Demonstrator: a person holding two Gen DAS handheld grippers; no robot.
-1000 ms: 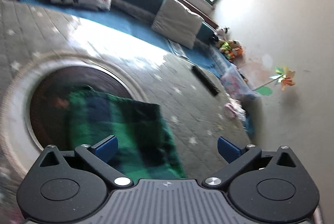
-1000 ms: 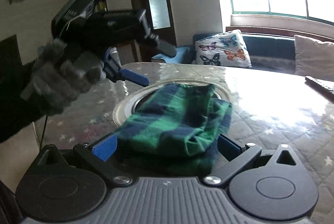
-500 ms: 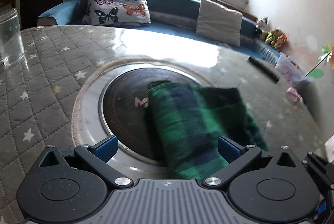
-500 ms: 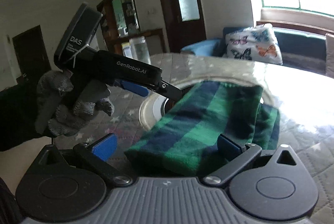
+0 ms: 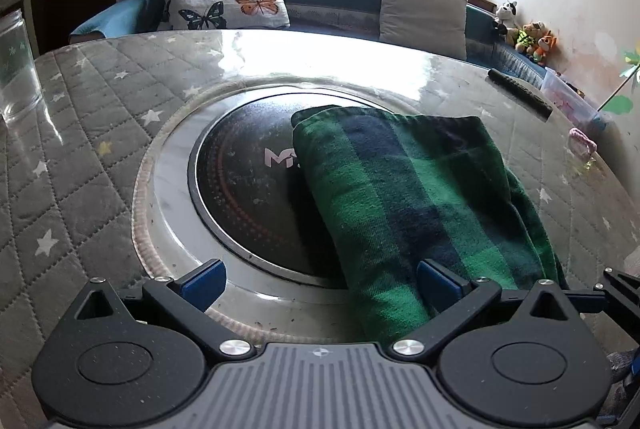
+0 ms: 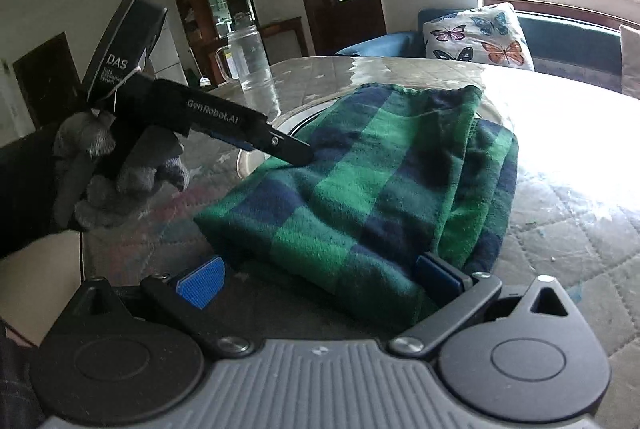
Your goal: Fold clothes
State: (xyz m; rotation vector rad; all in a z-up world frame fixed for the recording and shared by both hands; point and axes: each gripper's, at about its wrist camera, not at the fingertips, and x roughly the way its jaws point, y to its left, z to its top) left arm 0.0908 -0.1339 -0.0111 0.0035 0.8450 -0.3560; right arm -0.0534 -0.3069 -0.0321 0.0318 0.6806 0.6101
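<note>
Green-plaid cloth (image 5: pixel 420 197) — one — between two spread tools.

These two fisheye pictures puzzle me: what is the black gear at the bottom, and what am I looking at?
Each picture comes from a camera on a hand-held gripper, looking along its two blue-tipped fingers. No robot: a person's gloved hand holds the left hand-held gripper, seen from the side in the right view. The right hand-held gripper fills that view's bottom. Both are open and hold nothing. On the quilted table lies a folded green plaid cloth, partly over a round black cooktop. A glass jar stands farther back.
</note>
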